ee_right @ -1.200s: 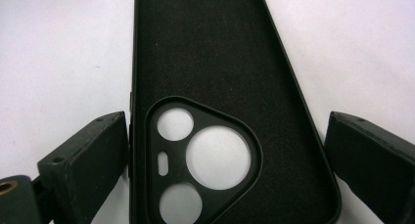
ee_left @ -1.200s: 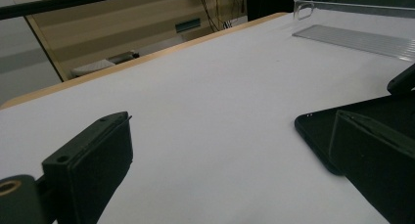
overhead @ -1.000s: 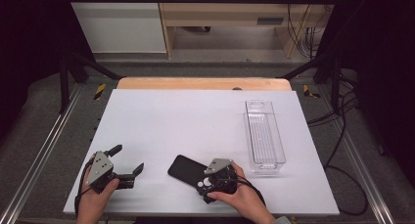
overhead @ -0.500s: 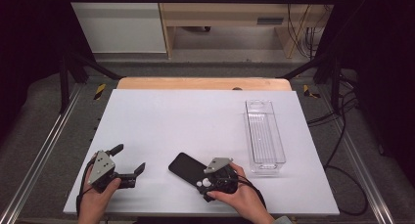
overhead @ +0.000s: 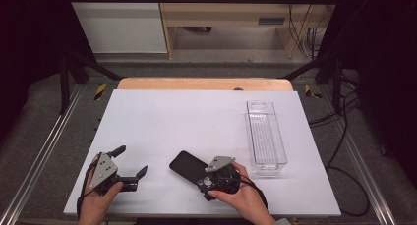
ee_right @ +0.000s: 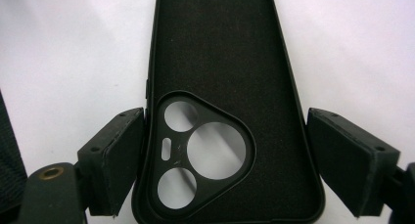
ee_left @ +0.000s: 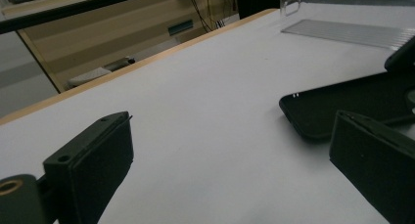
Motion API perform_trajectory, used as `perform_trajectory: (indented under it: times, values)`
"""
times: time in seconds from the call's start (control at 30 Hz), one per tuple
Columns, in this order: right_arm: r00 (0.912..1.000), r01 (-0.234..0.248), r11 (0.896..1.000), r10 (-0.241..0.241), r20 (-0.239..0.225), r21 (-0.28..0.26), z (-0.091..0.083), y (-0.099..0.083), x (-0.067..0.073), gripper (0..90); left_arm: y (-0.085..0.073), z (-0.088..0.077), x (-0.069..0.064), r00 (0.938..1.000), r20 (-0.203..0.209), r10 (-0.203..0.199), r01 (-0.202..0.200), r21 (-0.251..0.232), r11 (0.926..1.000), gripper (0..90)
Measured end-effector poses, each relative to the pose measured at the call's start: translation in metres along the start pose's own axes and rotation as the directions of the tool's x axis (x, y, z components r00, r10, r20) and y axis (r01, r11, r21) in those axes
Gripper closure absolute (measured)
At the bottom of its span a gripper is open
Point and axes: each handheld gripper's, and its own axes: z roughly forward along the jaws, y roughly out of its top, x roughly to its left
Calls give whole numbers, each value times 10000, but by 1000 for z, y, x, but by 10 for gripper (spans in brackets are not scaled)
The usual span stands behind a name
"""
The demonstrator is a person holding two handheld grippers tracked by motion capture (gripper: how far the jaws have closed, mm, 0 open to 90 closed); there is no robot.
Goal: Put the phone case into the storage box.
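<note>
Straddling the black soft phone case (ee_right: 220, 111) lying near the white table's (overhead: 196, 117) front edge, the right gripper (ee_right: 225, 155) has just been closing, pads not yet pressing. Next: squeeze evenly. The left gripper (overhead: 132, 162) rests open nearby.

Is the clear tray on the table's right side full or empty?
Empty: through the clear tray only its ribbed floor and the white table show; the black phone case lies outside it.

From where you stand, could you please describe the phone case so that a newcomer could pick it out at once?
On the white table, look at the near edge, left of the clear plastic tray. The phone case lies flat between the jaws of the right hand-held gripper. It is the only black, soft-lined shell, with a rounded triangular camera cut-out holding three round holes.
</note>
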Motion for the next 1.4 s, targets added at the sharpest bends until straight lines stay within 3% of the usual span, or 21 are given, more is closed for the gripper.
perform_trajectory:
  times: [0.07,0.13,0.3,0.4,0.43,0.47,0.5,0.53,0.57,0.67,0.73,0.77,0.9,0.93,1.0,1.03,1.07,1.1,1.17,1.2,1.4]
  values:
    - [10000,-83,9999,83,7,-85,-4,0,-3,173,1,1,-3,9998,34,191,-192,78,9998,29]
    - [9998,-187,9998,188,98,-62,-7,-1,-5,173,5,5,-12,9972,185,730,-733,168,9972,31]
    - [9999,-63,9999,62,132,128,-14,1,-9,173,18,13,-32,9867,347,1588,-1590,36,9873,58]
    - [10000,25,9998,-27,95,183,-18,6,-13,173,24,19,-42,9826,484,1791,-1791,-35,9838,75]
    - [10000,37,9998,-39,90,204,-19,7,-14,174,28,25,-53,9698,670,2347,-2354,32,9719,78]
    - [9999,94,9996,-97,96,257,-19,8,-16,174,28,25,-53,9698,670,2347,-2354,32,9719,81]
    - [9999,124,9995,-126,70,283,-19,9,-18,175,31,32,-61,9575,820,2764,-2780,87,9606,83]
    - [9998,171,9993,-172,52,341,-19,10,-20,176,31,32,-61,9575,820,2764,-2780,87,9606,85]
    - [9999,142,9992,-145,66,370,-18,12,-21,176,32,35,-65,9514,897,2946,-2965,92,9550,88]
    - [9999,130,9986,-134,75,520,-17,16,-29,178,43,48,-73,9255,1017,3648,-3667,0,9304,92]
    - [9999,152,9985,-155,60,527,-17,18,-31,178,46,51,-73,9218,1031,3738,-3756,-26,9268,93]
    - [9999,57,9986,-61,79,531,-19,21,-34,178,50,55,-72,9157,916,3913,-3923,-76,9198,93]
    - [9998,150,9983,-156,105,562,-23,27,-37,178,48,54,-70,9124,692,4033,-4041,-38,9147,93]
    - [9999,112,9980,-118,93,628,-26,32,-38,178,45,52,-73,9004,627,4306,-4321,121,9017,93]
    - [9999,104,9983,-107,49,569,-27,35,-39,178,44,51,-74,8979,556,4368,-4380,128,8989,94]
    - [9997,234,9975,-239,65,664,-29,41,-38,178,43,50,-77,8910,540,4508,-4522,167,8918,96]
    - [9996,262,9974,-268,74,673,-29,43,-36,177,42,50,-81,8710,512,4885,-4903,311,8710,96]
    - [9996,262,9974,-268,74,673,-29,43,-36,177,42,50,-81,8710,512,4885,-4903,311,8710,96]
    - [9991,417,9962,-423,55,767,-30,48,-33,177,40,51,-84,8635,550,5014,-5035,342,8633,100]
    - [9984,564,9945,-571,50,885,-29,51,-30,178,39,52,-86,8542,501,5176,-5196,417,8534,107]
    - [9968,805,9920,-801,-81,974,-26,56,-23,177,35,54,-87,8557,521,5149,-5173,546,8541,110]
